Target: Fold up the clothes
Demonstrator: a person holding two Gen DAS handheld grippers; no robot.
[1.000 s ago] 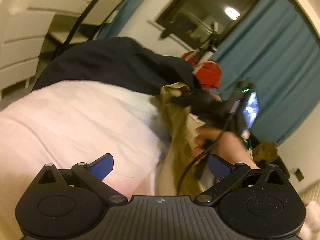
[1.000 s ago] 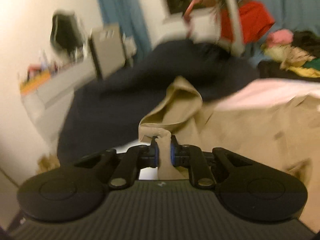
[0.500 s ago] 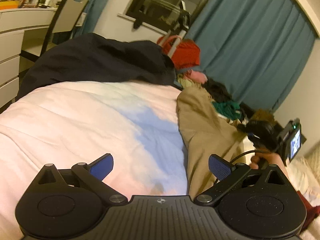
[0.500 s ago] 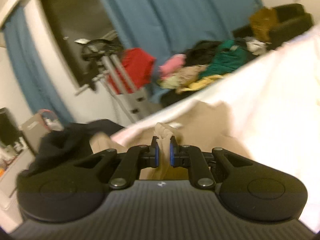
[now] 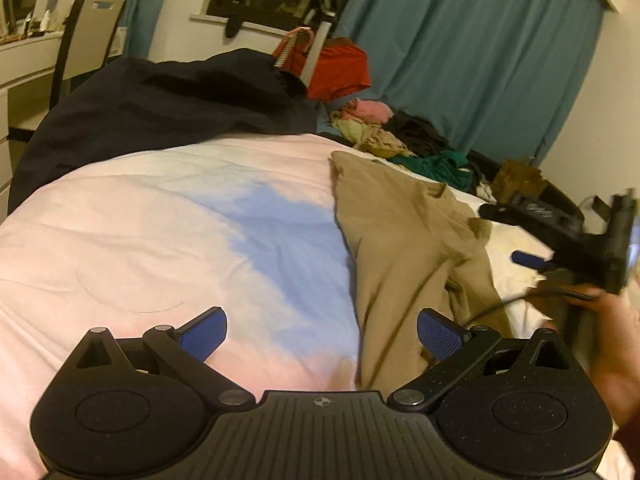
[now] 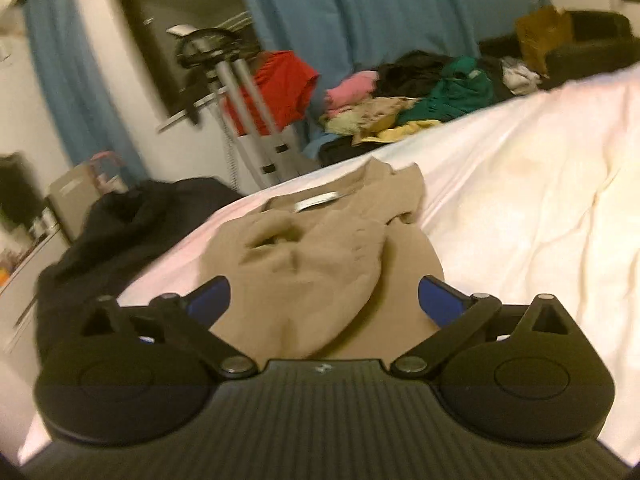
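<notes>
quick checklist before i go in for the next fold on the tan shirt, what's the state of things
1. Right gripper free of cloth: ok, jaws wide apart, nothing between them.
2. Left gripper free: ok, open above the pink duvet, holding nothing.
3. Tan shirt lying on the bed: ok, resting on the duvet, apart from the dark blanket.
4. Shirt flat enough to fold: not ok, the middle is bunched and rumpled in the right wrist view.
5. Edges and sleeves findable: cannot tell, the collar label shows, but the near hem is hidden behind the gripper.
6. Clothes pile out of the way: ok, it lies beyond the bed edge.
</notes>
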